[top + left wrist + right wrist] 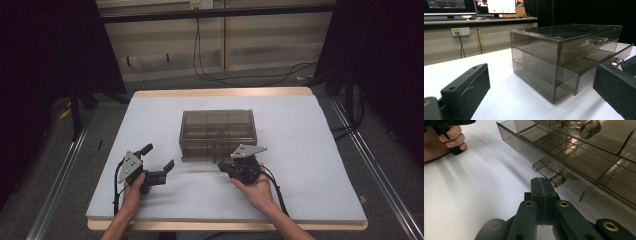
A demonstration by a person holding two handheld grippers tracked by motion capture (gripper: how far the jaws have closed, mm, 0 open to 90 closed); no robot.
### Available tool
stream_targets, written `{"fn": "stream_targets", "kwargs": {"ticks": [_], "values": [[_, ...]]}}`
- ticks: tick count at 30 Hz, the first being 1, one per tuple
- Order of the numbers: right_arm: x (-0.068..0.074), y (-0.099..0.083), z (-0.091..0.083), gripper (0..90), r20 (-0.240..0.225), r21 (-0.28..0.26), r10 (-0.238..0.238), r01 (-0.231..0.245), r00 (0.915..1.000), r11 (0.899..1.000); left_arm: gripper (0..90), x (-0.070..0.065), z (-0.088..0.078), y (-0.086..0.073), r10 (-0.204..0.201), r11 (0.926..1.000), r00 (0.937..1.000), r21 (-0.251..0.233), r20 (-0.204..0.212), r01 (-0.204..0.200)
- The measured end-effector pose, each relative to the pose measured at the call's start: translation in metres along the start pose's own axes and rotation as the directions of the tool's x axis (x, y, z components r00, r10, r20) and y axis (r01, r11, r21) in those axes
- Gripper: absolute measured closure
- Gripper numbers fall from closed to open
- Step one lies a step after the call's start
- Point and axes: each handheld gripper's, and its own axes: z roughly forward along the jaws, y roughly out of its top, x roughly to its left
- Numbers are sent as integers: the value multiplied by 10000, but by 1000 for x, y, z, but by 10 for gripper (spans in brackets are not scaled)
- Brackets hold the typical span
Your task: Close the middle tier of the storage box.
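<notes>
Drawer work under way: smoky plastic drawer box (218, 131) standing mid-table, nearer the far edge, lower drawer (574, 82) slid slightly out toward the near edge. Right gripper (544, 185) closed with nothing between the jaws, tips just beside the clear drawer handle (549, 173), seemingly touching it. Left gripper (159, 161) wide open, idle near the near-left corner. Next, probably: hook or pinch that handle, then pull straight toward the near edge, steadying the box if it slides.

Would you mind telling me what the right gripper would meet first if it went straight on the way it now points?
Most likely the handle of the lower drawer: the right gripper, jaws shut, points at it from very close.
</notes>
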Motion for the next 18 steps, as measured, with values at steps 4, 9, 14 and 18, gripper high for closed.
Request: {"fn": "stream_targets", "kwargs": {"ticks": [4,9,14,18], "values": [[-1,0,1,900,-19,4,29,-29,10000,10000,9,0,0,0,-1,10000,10000,1,3,1],[-1,0,2,900,-19,38,58,-58,10000,10000,9,0,0,0,-7,10000,10000,8,11,7],[-1,0,3,900,-1,45,53,-53,10000,10000,9,0,0,0,-2,10000,10000,5,5,2],[-2,0,4,900,33,42,72,-72,10000,10000,9,0,0,0,-3,10000,10000,5,5,3]]}}
